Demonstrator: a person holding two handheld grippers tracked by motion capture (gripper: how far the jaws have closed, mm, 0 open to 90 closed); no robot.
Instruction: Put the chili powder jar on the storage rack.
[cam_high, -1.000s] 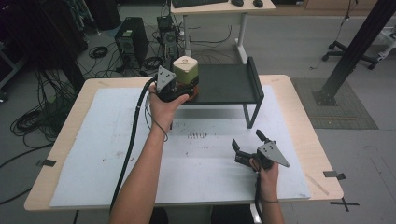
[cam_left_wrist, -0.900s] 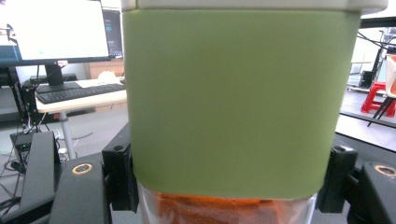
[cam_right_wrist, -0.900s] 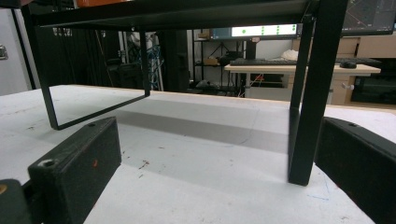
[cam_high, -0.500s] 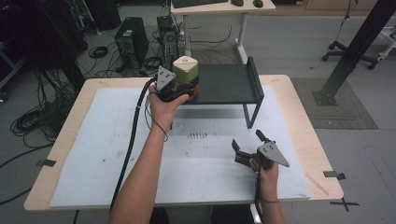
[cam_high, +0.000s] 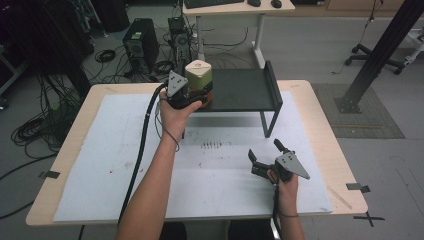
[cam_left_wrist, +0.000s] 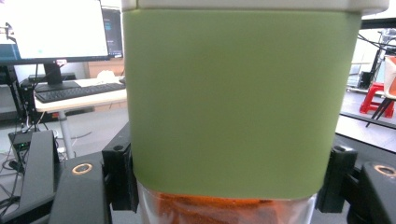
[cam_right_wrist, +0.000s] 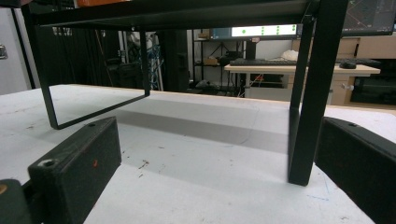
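Nothing moved since the earlier frames. My left gripper (cam_high: 196, 95) is clamped on the green-sleeved jar (cam_high: 198, 76), orange stuff in its clear base, at the black shelf's (cam_high: 250, 90) left edge; releasing remains. My right gripper (cam_high: 265, 156) rests, jaws apart, near the desk's (cam_high: 325, 120) front edge.

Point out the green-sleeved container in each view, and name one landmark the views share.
High view: the green-sleeved container sits upper centre, at the left end of the black shelf, clamped by the left gripper.
Left gripper view: container dead centre, close up, between the two black jaws, orange contents under the sleeve.
Right gripper view: not in it; the right gripper faces the shelf's legs.
Shared landmark: the black shelf.
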